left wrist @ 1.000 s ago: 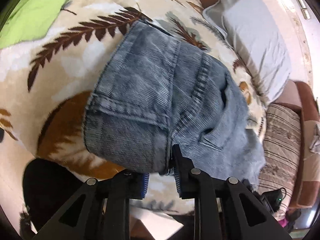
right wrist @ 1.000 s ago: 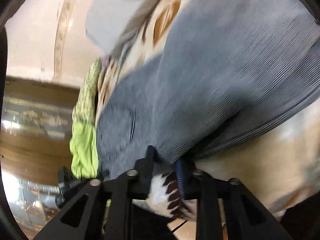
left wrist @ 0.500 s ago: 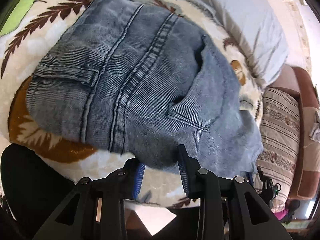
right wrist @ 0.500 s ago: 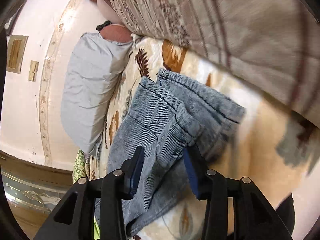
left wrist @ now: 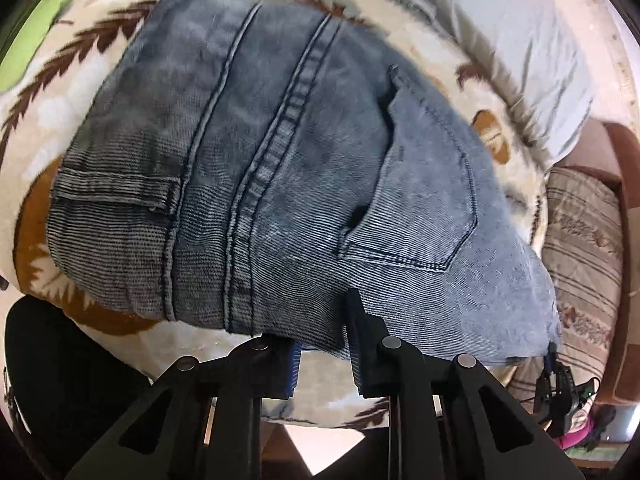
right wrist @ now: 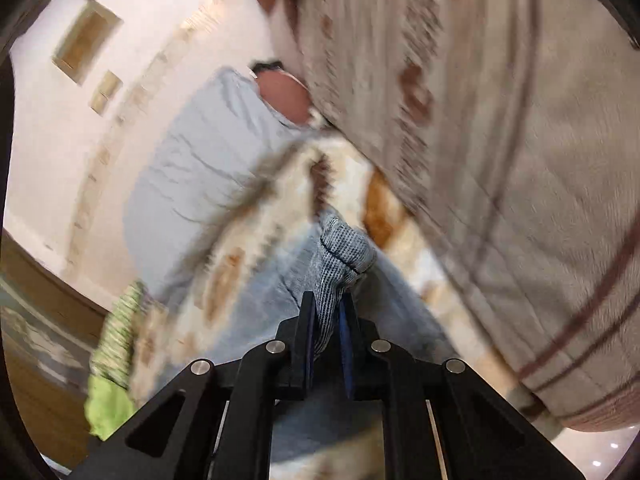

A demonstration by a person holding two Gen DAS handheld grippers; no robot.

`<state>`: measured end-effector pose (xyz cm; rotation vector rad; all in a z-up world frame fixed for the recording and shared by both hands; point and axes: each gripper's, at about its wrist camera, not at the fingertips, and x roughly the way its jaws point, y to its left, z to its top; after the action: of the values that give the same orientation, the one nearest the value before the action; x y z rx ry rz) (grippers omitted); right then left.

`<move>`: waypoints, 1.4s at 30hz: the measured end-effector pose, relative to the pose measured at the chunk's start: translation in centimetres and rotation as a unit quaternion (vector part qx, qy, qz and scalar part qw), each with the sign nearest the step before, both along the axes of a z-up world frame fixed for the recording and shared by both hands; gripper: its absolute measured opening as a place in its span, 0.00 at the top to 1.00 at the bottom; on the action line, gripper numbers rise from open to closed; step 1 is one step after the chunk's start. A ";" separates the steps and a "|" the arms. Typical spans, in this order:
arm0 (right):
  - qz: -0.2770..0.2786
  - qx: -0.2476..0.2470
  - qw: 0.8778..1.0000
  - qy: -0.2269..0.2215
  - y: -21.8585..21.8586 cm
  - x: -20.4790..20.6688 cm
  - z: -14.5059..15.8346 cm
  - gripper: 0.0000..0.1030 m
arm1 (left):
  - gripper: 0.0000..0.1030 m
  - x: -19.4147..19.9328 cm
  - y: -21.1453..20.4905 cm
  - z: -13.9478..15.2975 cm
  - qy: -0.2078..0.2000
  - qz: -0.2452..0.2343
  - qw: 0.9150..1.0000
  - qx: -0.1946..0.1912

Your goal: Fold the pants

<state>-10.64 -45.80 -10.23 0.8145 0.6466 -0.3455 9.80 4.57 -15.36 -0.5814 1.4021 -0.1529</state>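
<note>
Jaws on the left gripper (left wrist: 324, 332) spread, nothing pinched, near edge of the jeans (left wrist: 272, 168) lying just ahead and partly over the left finger; jaws on the right gripper (right wrist: 326, 336) pressed onto a bunched hem of the jeans (right wrist: 340, 256), where half a second ago they stood wide with denim only between them; a second ago the left jaws sat at a raised fold, now flat on the blanket (left wrist: 100, 344). Reads as one fold laid and let go, next corner freshly seized on the right, likely for another fold; roughly midway, judging by the compact bundle. Left gripper low and level at the bed's near edge, pointing across the jeans toward the pillow (left wrist: 500, 40); right gripper tilted, view blurred, probably mid-swing, cushion (right wrist: 500, 160) beyond and right of the jaws.
</note>
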 end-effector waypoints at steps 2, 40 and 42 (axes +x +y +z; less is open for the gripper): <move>-0.012 0.017 1.000 0.023 -0.3 -0.6 -2.4 0.90 | 0.80 0.1 0.2 -0.1 0.000 0.002 1.000 -0.006; 0.413 0.032 0.900 0.137 26.8 30.9 -6.3 0.52 | 0.50 11.7 18.4 -1.6 -0.015 0.055 0.995 -0.079; 0.458 0.034 0.876 0.145 28.9 30.8 -6.9 0.52 | 0.46 12.2 18.2 -2.1 -0.019 0.041 0.994 -0.096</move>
<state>20.16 -16.93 -17.17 0.4423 1.2511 0.4373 21.97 22.72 -17.50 -0.7916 1.3330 -0.2331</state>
